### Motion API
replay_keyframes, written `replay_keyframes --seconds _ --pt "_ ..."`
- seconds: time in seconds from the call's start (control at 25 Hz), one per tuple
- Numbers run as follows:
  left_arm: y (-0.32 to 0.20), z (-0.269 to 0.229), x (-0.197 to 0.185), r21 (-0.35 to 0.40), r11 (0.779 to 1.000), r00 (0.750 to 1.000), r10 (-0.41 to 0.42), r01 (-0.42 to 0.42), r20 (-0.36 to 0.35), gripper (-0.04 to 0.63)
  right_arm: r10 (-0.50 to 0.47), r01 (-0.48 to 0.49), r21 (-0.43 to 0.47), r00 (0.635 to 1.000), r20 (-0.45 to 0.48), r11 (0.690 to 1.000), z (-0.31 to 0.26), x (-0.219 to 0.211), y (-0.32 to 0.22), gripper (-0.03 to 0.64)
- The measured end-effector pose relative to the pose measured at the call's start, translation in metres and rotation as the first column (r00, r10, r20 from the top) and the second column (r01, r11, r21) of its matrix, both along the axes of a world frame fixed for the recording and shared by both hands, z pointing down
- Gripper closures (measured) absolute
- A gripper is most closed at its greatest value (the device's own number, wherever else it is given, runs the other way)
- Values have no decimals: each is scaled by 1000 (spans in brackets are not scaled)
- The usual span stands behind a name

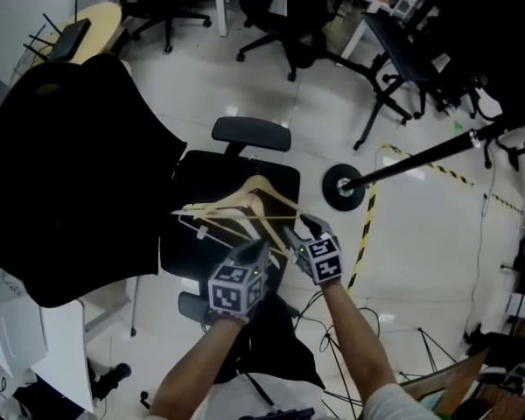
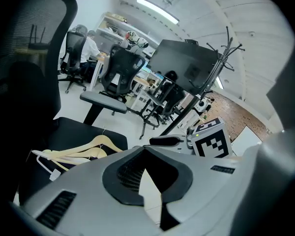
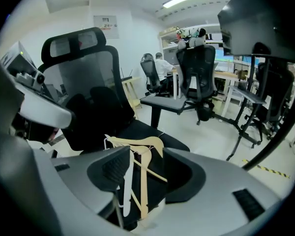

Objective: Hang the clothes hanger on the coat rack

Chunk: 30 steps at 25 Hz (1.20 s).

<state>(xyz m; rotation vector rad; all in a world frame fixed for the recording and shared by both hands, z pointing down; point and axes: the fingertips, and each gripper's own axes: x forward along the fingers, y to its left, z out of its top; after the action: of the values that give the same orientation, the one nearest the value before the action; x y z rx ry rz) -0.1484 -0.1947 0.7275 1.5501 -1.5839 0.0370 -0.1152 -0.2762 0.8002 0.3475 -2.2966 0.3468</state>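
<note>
- Your left tongs [image 2: 142, 149] are pressed together at the tips and pinch nothing. Only floor shows through the hollow behind the pads.
- Your right tongs [image 3: 147, 151] are spread wide. The hangers [image 3: 137, 144] show in the gap between the pads, and neither pad presses on them.
- In the head view both tongs point down and away from you. The left tongs are over the near part of the seat [image 1: 210, 173]. The right tongs are just beside them, at the seat's right edge, close to the right ends of the hangers.
- The hangers are a small pile of pale wooden ones lying flat about mid-seat. Their arms reach toward the left and right edges, and the top one's hook points toward the far edge. Something thin and white lies with them on the near-left side.
- The hangers are on the seat, not on the rack [image 1: 402, 164].
- The seat is black and belongs to an office chair. Its tall mesh backrest [image 1: 70, 173] fills the left of the head view.
- The rack stands on the floor off the seat's right edge, well apart from the hangers. It is a black pole on a round base, and its hooks show at the top of the pole in the left gripper view.
- More office chairs [image 1: 284, 24] stand farther off across the white floor.
</note>
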Motion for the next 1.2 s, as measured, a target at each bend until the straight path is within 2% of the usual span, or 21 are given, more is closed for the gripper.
replay_keyframes --seconds 0.4,0.64,0.88,1.2 --pt "-30 84 -21 -99 990 991 -112 105 -69 606 -64 57 -77 993 -100 995 110 -34 -35 383" --pt "-41 115 -28 -130 980 982 -161 148 -100 606 -111 98 -86 981 -159 991 162 -50 -49 383" --pt "-49 145 -34 -159 971 971 -201 179 -129 606 -148 132 -98 972 -182 986 196 -67 -53 383" --pt "-47 166 -45 -186 962 966 -224 198 -132 606 -188 175 -74 952 -241 982 226 -74 -58 403"
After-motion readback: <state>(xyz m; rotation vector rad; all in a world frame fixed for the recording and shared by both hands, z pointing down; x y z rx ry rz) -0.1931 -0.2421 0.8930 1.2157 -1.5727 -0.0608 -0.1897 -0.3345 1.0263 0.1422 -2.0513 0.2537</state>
